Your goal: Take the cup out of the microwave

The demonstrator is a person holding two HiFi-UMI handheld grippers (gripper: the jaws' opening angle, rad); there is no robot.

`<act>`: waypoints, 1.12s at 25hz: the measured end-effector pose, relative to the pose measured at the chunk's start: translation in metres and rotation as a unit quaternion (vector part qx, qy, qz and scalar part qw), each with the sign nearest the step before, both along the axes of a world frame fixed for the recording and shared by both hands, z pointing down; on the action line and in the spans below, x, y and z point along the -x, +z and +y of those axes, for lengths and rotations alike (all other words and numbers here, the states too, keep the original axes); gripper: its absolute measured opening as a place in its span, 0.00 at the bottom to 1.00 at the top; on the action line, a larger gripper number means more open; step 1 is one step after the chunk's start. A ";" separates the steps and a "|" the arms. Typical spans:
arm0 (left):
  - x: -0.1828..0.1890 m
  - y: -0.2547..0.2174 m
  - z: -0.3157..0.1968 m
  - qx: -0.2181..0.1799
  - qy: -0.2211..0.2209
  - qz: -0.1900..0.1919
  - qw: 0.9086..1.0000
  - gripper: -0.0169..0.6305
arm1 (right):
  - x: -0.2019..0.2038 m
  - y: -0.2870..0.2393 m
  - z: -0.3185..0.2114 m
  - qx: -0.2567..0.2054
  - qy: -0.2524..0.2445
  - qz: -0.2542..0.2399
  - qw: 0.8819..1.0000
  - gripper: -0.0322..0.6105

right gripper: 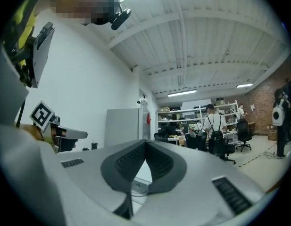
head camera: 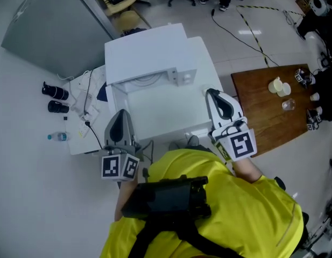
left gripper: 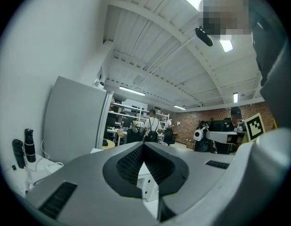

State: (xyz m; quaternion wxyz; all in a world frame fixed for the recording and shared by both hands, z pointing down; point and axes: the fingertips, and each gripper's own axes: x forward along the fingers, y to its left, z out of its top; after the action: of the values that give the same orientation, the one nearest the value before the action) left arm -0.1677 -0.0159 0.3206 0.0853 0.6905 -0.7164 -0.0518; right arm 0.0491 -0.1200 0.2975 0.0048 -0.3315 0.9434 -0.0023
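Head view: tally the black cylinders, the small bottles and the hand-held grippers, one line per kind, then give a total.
black cylinders: 2
small bottle: 1
left hand-held gripper and right hand-held gripper: 2
Total: 5

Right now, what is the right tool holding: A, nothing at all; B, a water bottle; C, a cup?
A: in the right gripper view the right tool has its jaws closed tip to tip, with nothing between them.
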 end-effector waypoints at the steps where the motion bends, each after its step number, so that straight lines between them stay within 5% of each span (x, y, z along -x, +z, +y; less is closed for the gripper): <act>1: 0.001 0.002 -0.001 0.002 -0.001 0.002 1.000 0.03 | 0.002 0.003 0.000 0.002 -0.005 0.003 1.000 0.06; 28: -0.009 0.033 -0.014 0.044 0.024 -0.022 0.999 0.03 | 0.031 0.032 0.008 0.035 -0.040 0.013 0.998 0.05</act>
State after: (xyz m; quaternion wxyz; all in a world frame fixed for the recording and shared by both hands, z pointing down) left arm -0.1585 -0.0303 0.3540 0.1012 0.7040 -0.7029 -0.0033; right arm 0.0185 -0.1125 0.3291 -0.0193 -0.2935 0.9553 -0.0315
